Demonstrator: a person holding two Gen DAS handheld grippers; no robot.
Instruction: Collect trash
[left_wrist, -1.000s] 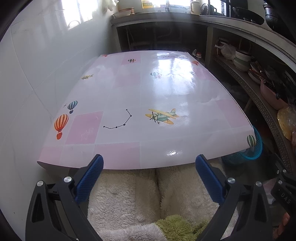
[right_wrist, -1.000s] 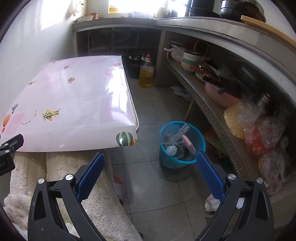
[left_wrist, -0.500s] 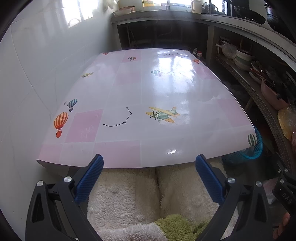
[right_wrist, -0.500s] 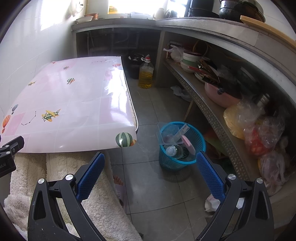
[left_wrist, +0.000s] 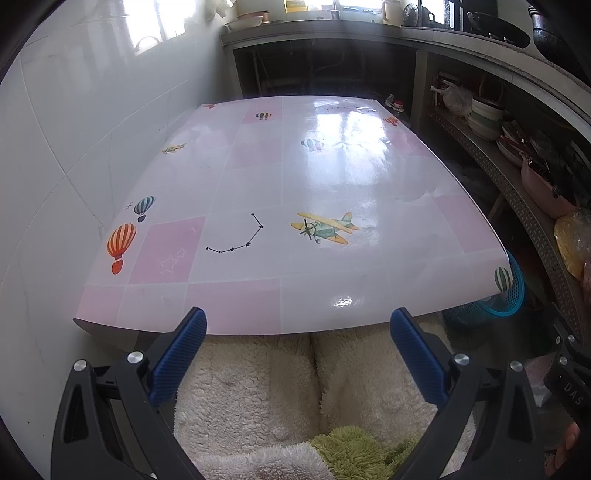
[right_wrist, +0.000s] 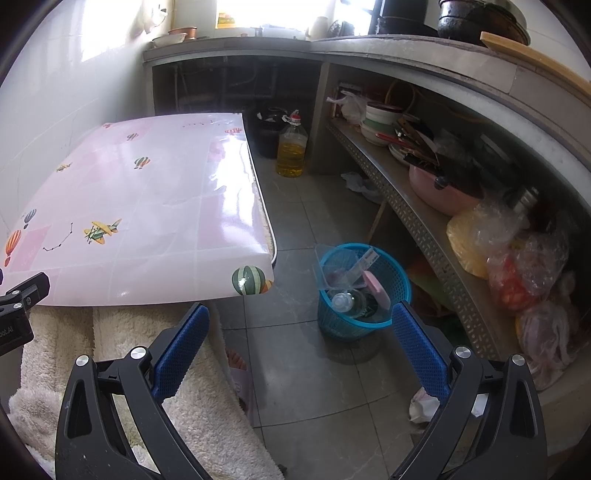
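The table (left_wrist: 295, 206) has drawn slightly nearer; both hand-held grippers gape empty.

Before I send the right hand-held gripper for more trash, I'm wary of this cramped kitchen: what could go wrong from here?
The blue basket already looks full, so another piece may spill out. The crumpled paper lies on the floor partly behind the right hand-held gripper, close to the shelf, so the open fingers could bump it. The oil bottle on the floor could tip if knocked.
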